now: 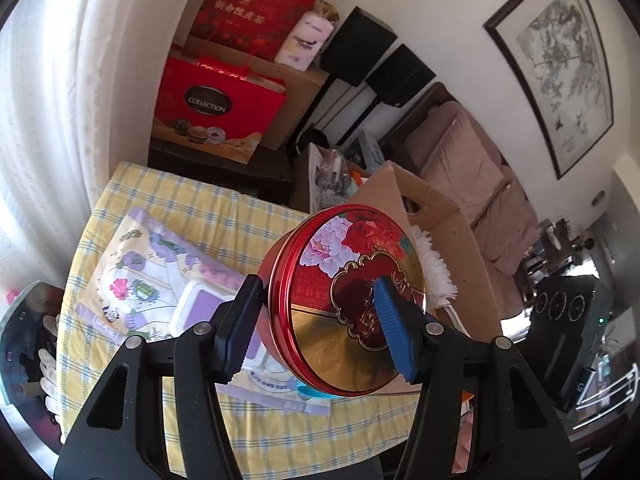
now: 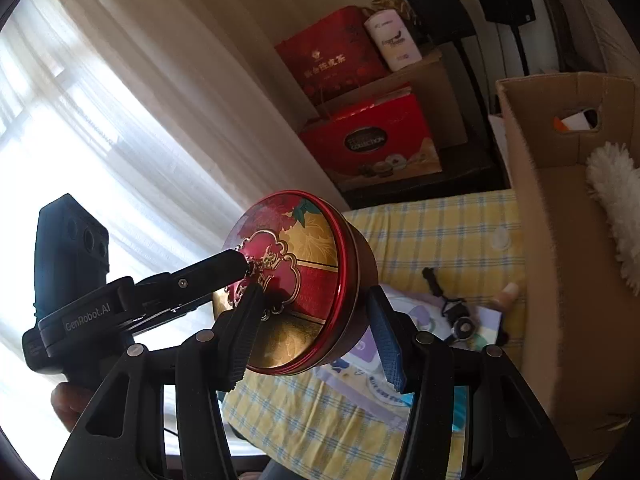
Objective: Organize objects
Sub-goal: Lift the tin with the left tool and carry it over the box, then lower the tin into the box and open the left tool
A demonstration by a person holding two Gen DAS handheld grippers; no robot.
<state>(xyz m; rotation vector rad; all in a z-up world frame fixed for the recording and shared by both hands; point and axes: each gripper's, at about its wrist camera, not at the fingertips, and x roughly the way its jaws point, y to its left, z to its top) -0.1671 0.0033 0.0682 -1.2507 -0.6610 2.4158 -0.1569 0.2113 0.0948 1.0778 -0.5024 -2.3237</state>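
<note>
A round red tin [image 1: 344, 300] is clamped between half-spread pads of the left gripper [image 1: 318, 320] and the right gripper [image 2: 316, 328].

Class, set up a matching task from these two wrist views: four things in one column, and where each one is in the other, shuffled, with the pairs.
Things
1. round red tin
2. white duster
3. purple packet
4. red gift bag

Places
A. lying flat on the yellow checked tablecloth
B. inside the cardboard box
C. gripped by the left gripper and the right gripper
D. near the curtain, behind the table

Pairs: 1-C, 2-B, 3-A, 4-D
</note>
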